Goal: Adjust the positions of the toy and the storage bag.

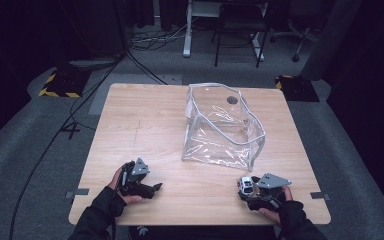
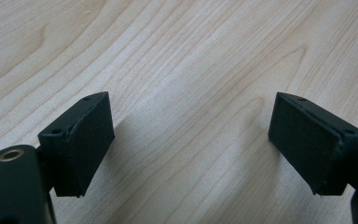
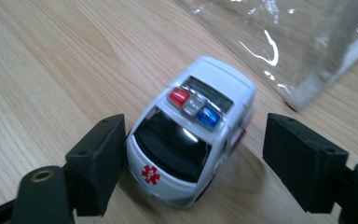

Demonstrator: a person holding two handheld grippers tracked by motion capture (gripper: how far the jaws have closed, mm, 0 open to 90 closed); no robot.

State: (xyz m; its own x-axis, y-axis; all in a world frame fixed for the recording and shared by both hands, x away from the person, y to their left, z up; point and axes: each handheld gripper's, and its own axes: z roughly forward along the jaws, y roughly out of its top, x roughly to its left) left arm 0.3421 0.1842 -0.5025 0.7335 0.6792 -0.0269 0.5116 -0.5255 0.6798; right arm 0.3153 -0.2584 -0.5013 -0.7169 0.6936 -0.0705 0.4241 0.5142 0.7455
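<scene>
On the near right of the wooden table (image 1: 145,125), I've got the right gripper (image 1: 252,192) low over a small white toy ambulance (image 3: 191,135), jaws spread wide to either side of it. From the right gripper view the left jaw looks right up against the car's flank, though I can't tell if it truly touches; the right jaw stands clear with bare wood between. Red and blue roof lights, red star-of-life on the hood, dark windshield facing the camera. So nothing gripped, the ambulance sits on its wheels on the table.

Just beyond it lies a clear plastic pouch (image 1: 222,125) with a pale zipper trim, standing open-topped around mid-table; its near corner shows at the upper right of the right gripper view, close to the car but apart.

Over at the near left, my left gripper (image 1: 147,189) rests at the tabletop, jaws wide apart, only wood grain between them.
</scene>
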